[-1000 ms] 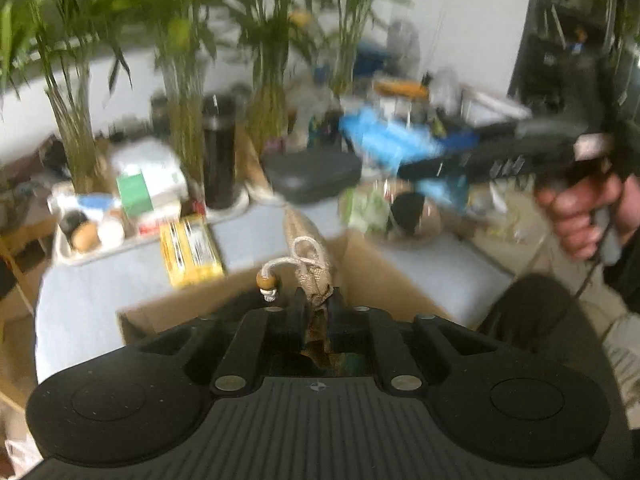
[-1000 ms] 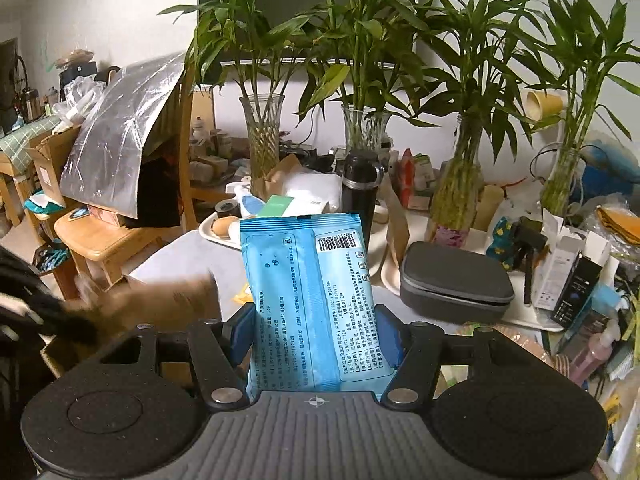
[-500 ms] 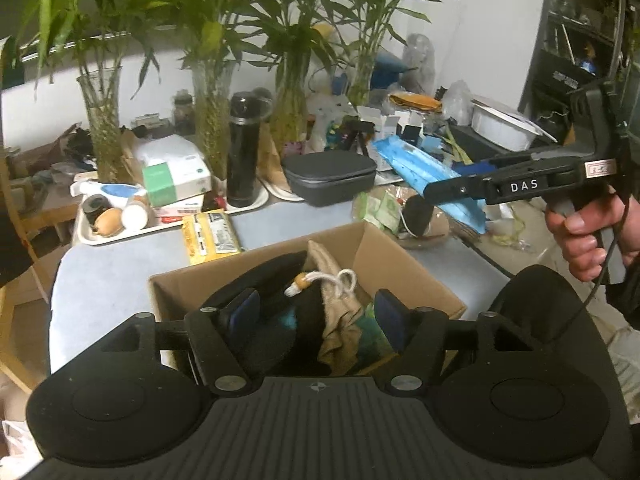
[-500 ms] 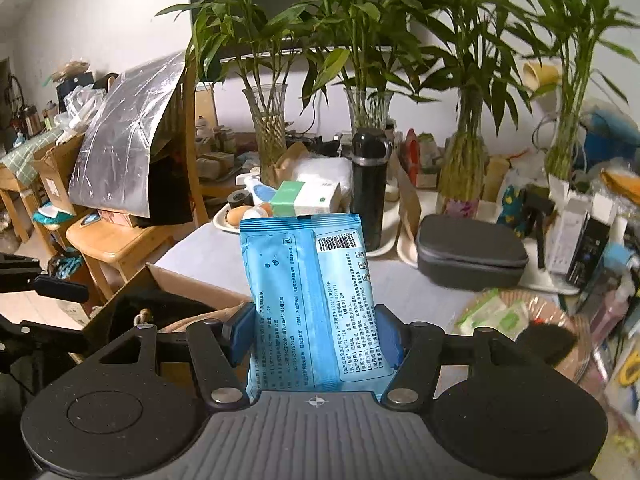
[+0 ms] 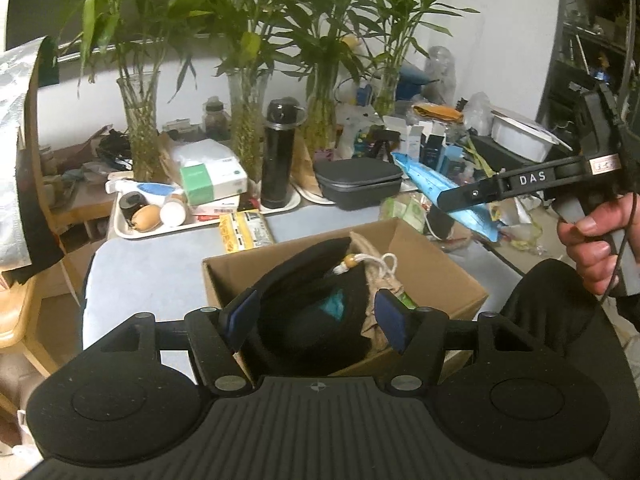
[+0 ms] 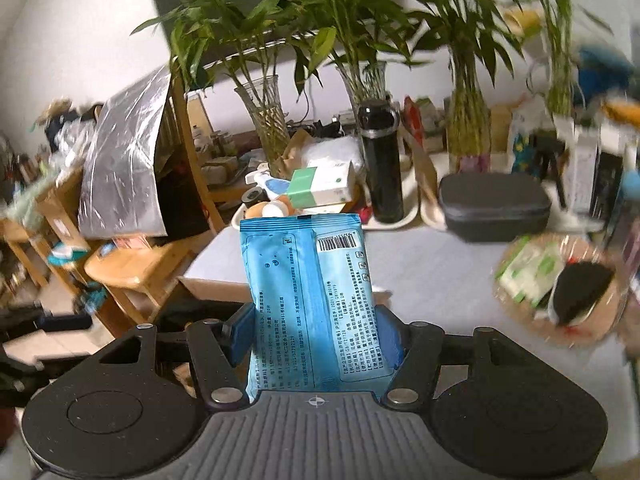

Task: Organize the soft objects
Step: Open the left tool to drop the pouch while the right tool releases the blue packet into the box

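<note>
cardboard box (image 5: 436, 276) already has my drawstring pouch (image 5: 380, 280); left gripper (image 5: 316, 322) gapes empty. right gripper (image 6: 316, 338) squeezes the blue pack (image 6: 308, 280), not boxed yet.

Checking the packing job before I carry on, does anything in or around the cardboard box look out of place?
Nothing damaged or spilled. The drawstring pouch lies slumped against the cardboard box wall beside the black item.

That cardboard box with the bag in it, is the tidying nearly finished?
Partly. The cardboard box already holds a drawstring pouch and a black soft item; the left gripper has just opened and hangs empty above them. The right gripper grips a blue packet, not yet boxed. More packets sit in the basket.
</note>
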The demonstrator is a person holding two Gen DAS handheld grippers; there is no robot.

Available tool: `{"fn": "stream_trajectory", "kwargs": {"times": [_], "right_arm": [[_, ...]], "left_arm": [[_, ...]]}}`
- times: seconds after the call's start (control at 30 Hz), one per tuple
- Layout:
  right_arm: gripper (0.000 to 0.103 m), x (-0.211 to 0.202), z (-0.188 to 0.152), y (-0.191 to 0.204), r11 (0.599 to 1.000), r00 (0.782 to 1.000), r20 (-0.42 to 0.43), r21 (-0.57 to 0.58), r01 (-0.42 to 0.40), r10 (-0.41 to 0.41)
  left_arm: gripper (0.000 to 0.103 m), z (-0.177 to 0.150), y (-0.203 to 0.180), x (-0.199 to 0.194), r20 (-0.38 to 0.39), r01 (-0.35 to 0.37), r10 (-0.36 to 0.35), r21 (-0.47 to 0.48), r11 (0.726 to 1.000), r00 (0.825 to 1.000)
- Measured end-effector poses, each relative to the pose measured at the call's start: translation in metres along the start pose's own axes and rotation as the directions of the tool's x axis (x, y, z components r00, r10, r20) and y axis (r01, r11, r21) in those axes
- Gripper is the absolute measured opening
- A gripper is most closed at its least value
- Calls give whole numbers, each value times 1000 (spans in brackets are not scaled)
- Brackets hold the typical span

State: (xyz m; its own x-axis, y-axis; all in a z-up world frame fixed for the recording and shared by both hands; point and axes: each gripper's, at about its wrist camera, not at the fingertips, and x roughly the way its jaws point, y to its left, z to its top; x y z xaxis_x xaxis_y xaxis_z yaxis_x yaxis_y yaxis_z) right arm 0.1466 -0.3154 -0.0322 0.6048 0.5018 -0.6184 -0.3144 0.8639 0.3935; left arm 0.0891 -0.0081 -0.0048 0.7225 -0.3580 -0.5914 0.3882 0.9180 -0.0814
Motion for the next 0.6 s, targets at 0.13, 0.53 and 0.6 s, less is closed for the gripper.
{"fn": "stream_trajectory", "kwargs": {"times": [0.13, 0.53, 0.6], "right_arm": [[91, 19, -11, -7, 988, 995, -43, 135, -78, 85], [103, 14, -16, 2, 999, 998, -49, -32, 40, -41], [103, 13, -17, 2, 997, 997, -56, -58, 57, -60]], "left_arm": [[63, -2, 0, -5, 14, -4, 4, -2, 1000, 1000], [63, -10, 8, -12, 4, -47, 47, 27, 999, 999], [63, -11, 10, -12, -6, -55, 55, 24, 998, 998]]}}
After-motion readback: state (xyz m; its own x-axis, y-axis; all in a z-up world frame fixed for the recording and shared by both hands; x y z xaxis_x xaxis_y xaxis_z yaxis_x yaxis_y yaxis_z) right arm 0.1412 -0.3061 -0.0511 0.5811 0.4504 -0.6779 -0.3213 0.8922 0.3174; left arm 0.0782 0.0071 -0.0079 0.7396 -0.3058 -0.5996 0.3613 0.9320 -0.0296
